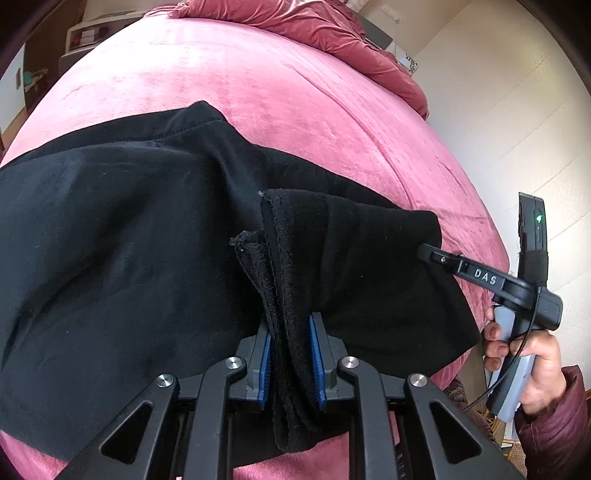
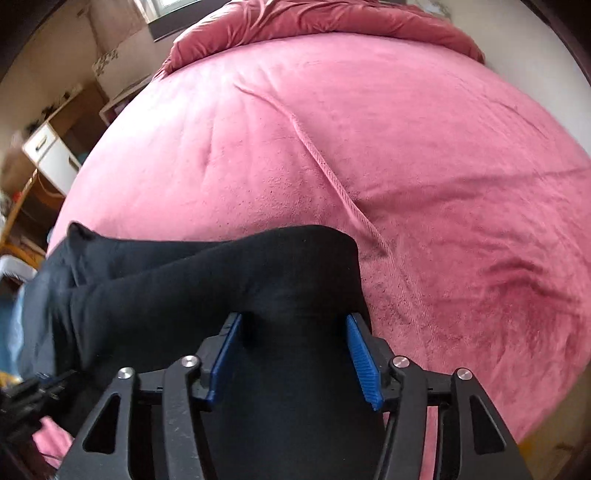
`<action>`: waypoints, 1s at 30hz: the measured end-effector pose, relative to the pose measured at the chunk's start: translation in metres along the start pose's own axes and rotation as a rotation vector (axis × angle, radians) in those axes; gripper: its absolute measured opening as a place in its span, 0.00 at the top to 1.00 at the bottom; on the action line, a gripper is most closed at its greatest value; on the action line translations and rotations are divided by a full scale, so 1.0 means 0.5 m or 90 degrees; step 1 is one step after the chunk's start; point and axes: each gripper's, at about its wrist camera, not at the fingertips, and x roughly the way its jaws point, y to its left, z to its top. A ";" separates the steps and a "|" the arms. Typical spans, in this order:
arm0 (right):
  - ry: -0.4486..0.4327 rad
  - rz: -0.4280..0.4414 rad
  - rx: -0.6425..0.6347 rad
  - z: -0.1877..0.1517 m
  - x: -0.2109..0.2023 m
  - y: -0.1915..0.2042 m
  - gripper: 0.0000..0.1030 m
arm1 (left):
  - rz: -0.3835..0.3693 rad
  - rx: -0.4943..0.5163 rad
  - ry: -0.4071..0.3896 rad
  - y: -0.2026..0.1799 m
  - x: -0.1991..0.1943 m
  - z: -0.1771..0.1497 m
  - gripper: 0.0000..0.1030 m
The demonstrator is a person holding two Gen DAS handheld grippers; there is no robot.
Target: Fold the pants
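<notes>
Right up close in the left wrist view, the left gripper (image 1: 291,360) has its blue pads (image 1: 265,363) pinched narrow on a bunched, raw-edged fold of the black pants (image 1: 122,251) — the cloth is squeezed into a thick rope between the two fingers and hangs down past them. Over in the right wrist view, the right gripper (image 2: 295,360) sits much wider, its blue pads (image 2: 364,363) standing apart with a broad swell of the black pants (image 2: 207,280) filling the space between them; the fabric touches both pads, though whether they are truly pressing it I cannot tell. Just beyond the left gripper, the pants spread out left across the near part of the pink bed (image 1: 295,103), with a hemmed edge running along their far side. Off to the right, at the bed's edge, the right gripper (image 1: 428,254) shows from the side, its black finger marked DAS reaching into the corner of the cloth, and the person's right hand (image 1: 532,369) wraps the pale handle below it. Farther out, the plush pink bed (image 2: 424,155) lies open with a long crease running diagonally across it — and at the very back, a rumpled darker pink duvet (image 2: 332,18) is heaped along the head end.
</notes>
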 end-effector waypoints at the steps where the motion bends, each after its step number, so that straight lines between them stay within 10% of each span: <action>1: -0.001 -0.002 -0.006 -0.002 -0.003 0.002 0.43 | 0.003 -0.003 -0.003 0.001 -0.006 0.000 0.77; 12: -0.082 -0.064 -0.077 -0.026 -0.107 0.068 0.34 | 0.043 -0.206 -0.052 0.155 -0.157 -0.020 0.69; 22: -0.077 0.094 -0.147 -0.073 -0.129 0.202 0.31 | 0.092 -0.573 -0.182 0.446 -0.361 -0.170 0.67; 30: -0.033 0.103 -0.168 -0.118 -0.102 0.250 0.31 | 0.085 -0.669 -0.180 0.527 -0.328 -0.208 0.58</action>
